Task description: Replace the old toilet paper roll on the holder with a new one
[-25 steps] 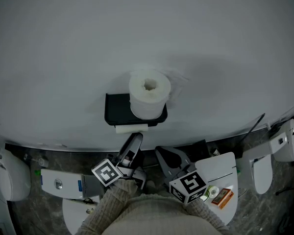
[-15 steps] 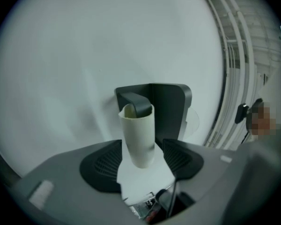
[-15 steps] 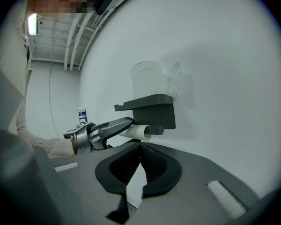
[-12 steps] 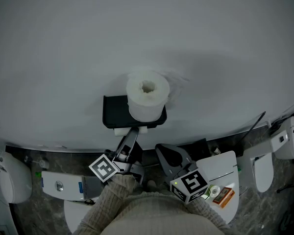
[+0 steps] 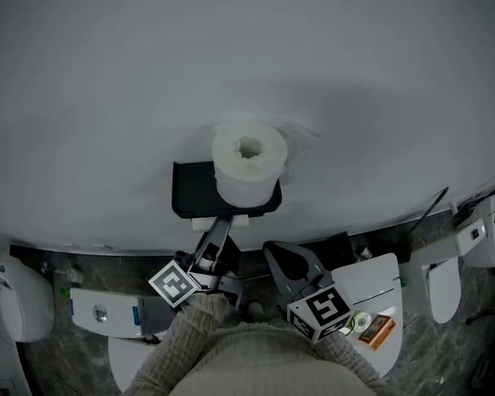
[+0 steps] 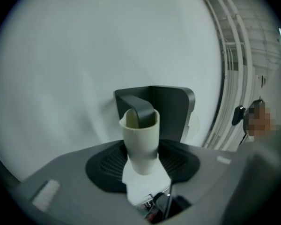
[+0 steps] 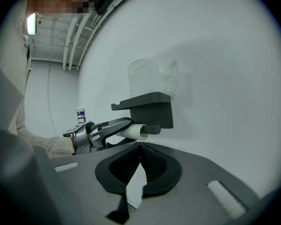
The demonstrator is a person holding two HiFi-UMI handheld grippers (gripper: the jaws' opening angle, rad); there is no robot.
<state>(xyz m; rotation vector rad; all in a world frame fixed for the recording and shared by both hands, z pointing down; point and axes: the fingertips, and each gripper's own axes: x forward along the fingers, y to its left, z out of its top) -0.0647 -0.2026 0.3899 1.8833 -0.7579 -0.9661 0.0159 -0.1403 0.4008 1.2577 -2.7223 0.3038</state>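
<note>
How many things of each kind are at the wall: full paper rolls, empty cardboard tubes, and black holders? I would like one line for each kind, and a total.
full paper roll: 1
empty cardboard tube: 1
black holder: 1
Total: 3

Full roll [image 5: 248,159] upright on black shelf [image 5: 193,190]; left tongs [image 5: 222,224] apparently on tube [image 5: 200,220]

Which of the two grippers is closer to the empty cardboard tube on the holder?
Left. The left gripper's jaws have just been closing on the cardboard tube, which sits between them. The right gripper, shut, is held back from it, apart.
</note>
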